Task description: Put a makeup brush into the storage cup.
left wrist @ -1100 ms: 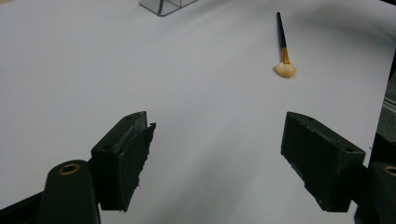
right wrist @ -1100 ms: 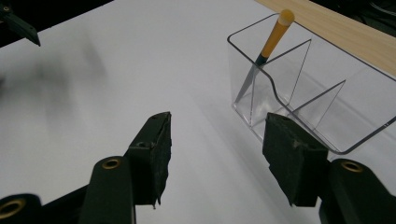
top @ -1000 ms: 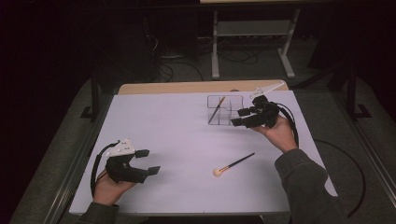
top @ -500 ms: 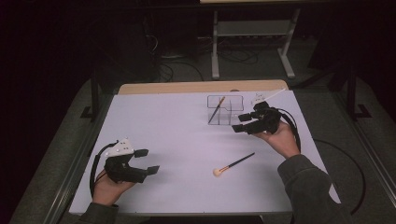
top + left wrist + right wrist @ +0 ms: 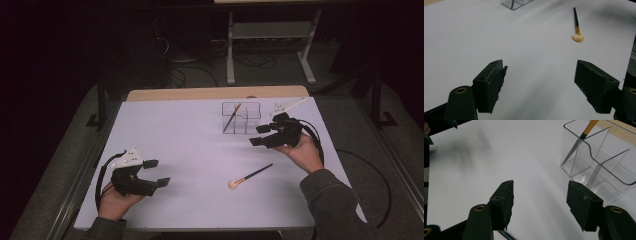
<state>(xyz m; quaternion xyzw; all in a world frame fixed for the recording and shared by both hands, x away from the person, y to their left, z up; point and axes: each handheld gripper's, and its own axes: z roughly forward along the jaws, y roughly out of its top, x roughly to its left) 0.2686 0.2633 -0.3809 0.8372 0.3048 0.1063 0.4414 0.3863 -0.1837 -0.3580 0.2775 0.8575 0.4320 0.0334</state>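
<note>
A clear divided organizer (image 5: 248, 106) stands at the back of the white table, and a thin brush (image 5: 232, 117) leans in its left compartment. A makeup brush (image 5: 250, 176) with a black handle and pale bristles lies loose toward the front right. My right gripper (image 5: 257, 135) hovers just right of the organizer, open; its jaws have just been opening, with nothing between them. The right gripper view has the organizer (image 5: 599, 167) and its brush (image 5: 576, 145) close ahead of the right gripper (image 5: 540, 202). My left gripper (image 5: 159, 172) rests open at the front left, the loose brush (image 5: 576, 22) far ahead of the left gripper (image 5: 540, 85).
A wooden strip (image 5: 215, 93) runs along the table's far edge. Behind it on the dark floor stand a metal frame (image 5: 270, 50) and cables (image 5: 185, 75). The organizer's corner (image 5: 515, 3) peeks in at the top of the left gripper view.
My right hand has drawn back a little from the organizer toward the person. The left hand and the loose brush have stayed put.
</note>
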